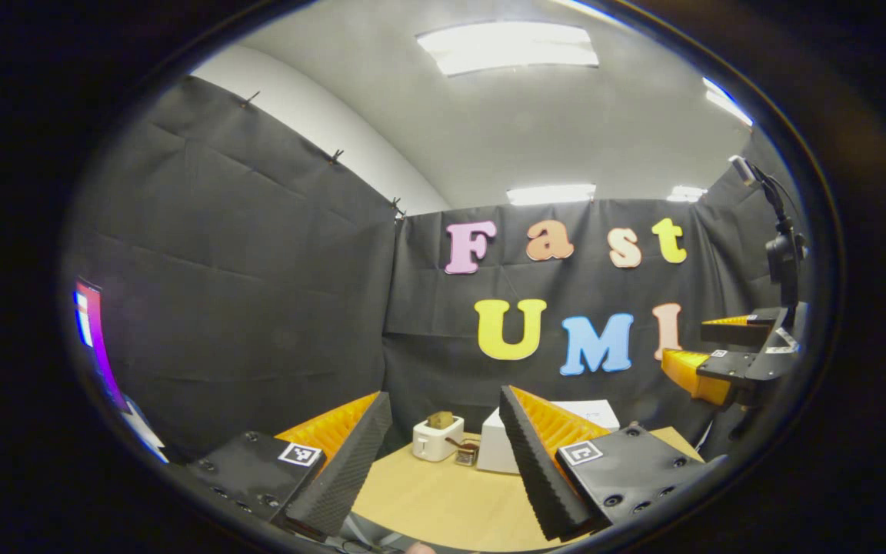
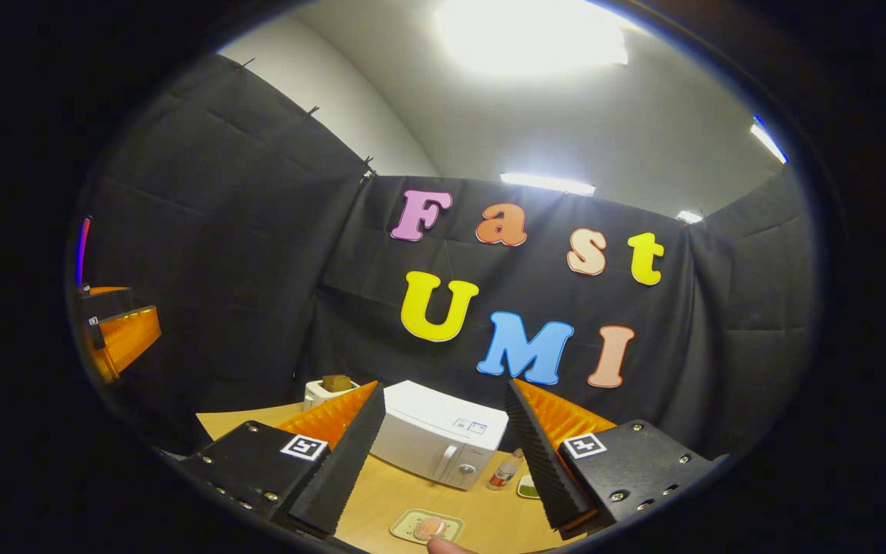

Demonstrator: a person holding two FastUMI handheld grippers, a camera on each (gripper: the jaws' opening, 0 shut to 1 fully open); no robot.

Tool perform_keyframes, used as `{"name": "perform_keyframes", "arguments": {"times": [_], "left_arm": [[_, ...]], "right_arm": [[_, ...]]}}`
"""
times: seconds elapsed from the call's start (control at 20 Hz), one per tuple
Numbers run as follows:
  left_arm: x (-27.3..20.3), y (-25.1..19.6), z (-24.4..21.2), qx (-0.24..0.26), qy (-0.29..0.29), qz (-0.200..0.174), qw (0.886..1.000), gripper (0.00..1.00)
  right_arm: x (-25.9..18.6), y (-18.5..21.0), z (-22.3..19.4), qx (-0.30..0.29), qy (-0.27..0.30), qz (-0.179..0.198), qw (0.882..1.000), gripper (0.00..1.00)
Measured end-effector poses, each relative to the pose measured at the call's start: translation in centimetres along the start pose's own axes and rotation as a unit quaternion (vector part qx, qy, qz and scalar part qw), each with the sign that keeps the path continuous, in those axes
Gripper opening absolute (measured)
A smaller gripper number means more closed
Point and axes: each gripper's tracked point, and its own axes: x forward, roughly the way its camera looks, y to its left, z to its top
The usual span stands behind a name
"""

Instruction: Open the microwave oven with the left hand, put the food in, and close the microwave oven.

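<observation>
Microwave oven (image 2: 440,445), white, door closed, is seen standing on the far middle of the table (image 2: 381,500), beside a toaster (image 2: 323,391). Both left claw (image 1: 443,454) and right claw (image 2: 443,454) are held released, empty, well above it. Food on a small tray (image 2: 428,527) could be spilled by a hasty grasp. No writing on the oven can be read.
</observation>
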Motion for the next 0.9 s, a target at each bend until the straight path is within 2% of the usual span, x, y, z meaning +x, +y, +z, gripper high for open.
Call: {"name": "perform_keyframes", "arguments": {"times": [0.35,0.6,0.9], "left_arm": [[0.1,-0.8,-0.9,0.000,0.009,0.000,1.000,0.94],[0.5,-1.8,-1.9,0.001,0.018,-0.004,1.000,0.93],[1.9,-4.9,-4.2,-0.002,0.036,-0.015,0.999,0.94]], "right_arm": [[0.2,-0.2,-1.1,0.000,0.011,0.011,1.000,0.95],[0.2,-0.3,-1.9,0.024,0.023,0.033,0.999,0.95],[0.3,-3.5,-2.9,0.042,0.021,0.031,0.998,0.96]]}}
